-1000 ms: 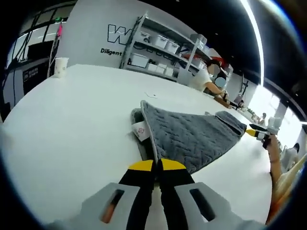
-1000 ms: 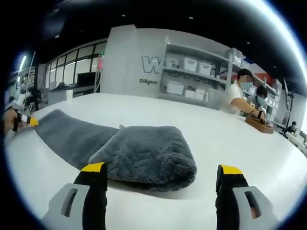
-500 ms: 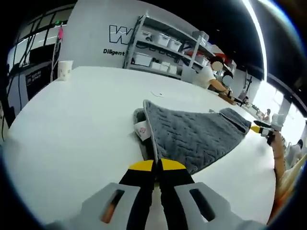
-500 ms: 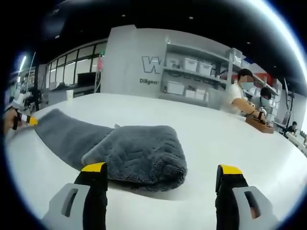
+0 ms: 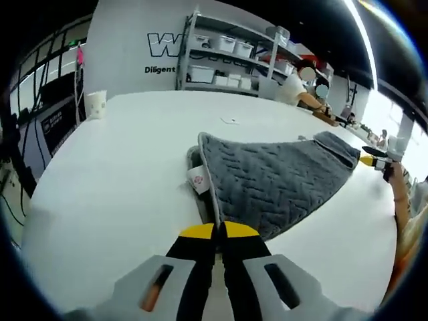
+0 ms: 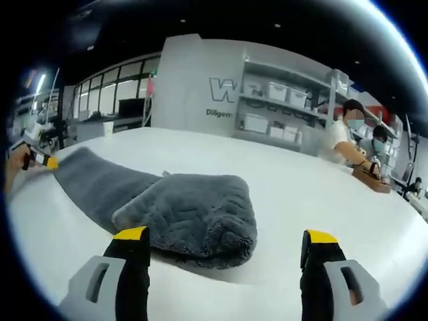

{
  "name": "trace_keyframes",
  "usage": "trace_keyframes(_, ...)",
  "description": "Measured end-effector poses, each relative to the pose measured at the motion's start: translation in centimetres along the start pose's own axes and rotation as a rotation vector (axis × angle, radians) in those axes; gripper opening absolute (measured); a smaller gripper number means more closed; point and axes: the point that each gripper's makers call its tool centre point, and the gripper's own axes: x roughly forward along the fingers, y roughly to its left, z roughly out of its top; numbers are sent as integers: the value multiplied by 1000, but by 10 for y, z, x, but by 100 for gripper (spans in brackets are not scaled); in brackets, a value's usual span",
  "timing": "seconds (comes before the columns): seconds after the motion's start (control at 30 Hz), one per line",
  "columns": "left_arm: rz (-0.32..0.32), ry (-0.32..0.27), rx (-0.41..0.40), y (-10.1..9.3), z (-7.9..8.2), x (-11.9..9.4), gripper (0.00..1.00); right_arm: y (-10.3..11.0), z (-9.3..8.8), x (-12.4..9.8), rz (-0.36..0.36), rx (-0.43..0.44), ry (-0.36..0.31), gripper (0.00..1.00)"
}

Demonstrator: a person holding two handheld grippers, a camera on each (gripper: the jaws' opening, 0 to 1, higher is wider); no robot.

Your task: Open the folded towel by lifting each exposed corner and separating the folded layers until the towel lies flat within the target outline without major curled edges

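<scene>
on the white worktop (image 5: 114, 174) lies the grey towel (image 5: 274, 180), partly folded with 1 end bunched, its near corner pinched in the closed left tongs (image 5: 220, 231), while the right tongs (image 6: 226, 242) hang wide open just before the bunched end.

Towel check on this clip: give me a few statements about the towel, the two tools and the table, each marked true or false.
1. The left tool is shut on a corner of the grey towel. True.
2. The right tool grips the towel. False: its jaws stand wide open, short of the towel's bunched end.
3. The towel lies fully flat. False: that end is folded over in a thick roll.
4. A paper cup stands on the white table. True.
5. A white label shows beside the towel's edge. True.
</scene>
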Motion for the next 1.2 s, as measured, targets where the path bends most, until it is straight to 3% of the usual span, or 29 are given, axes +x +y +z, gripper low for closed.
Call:
trace_keyframes(0.13,16,14,18,4,-2,-3,3,24,0,1,79,-26,6,97)
trace_keyframes(0.2,27,20,23,7,-3,-5,3,32,-6,3,106,-74,43,99)
trace_keyframes(0.47,82,49,55,19,-9,-16,3,48,-8,2,176,-89,55,99)
trace_keyframes(1.13,167,52,14,49,-17,-34,3,56,-12,1,217,-104,77,99)
trace_keyframes(1.2,178,52,55,49,-16,-32,3,58,-11,1,228,-101,73,99)
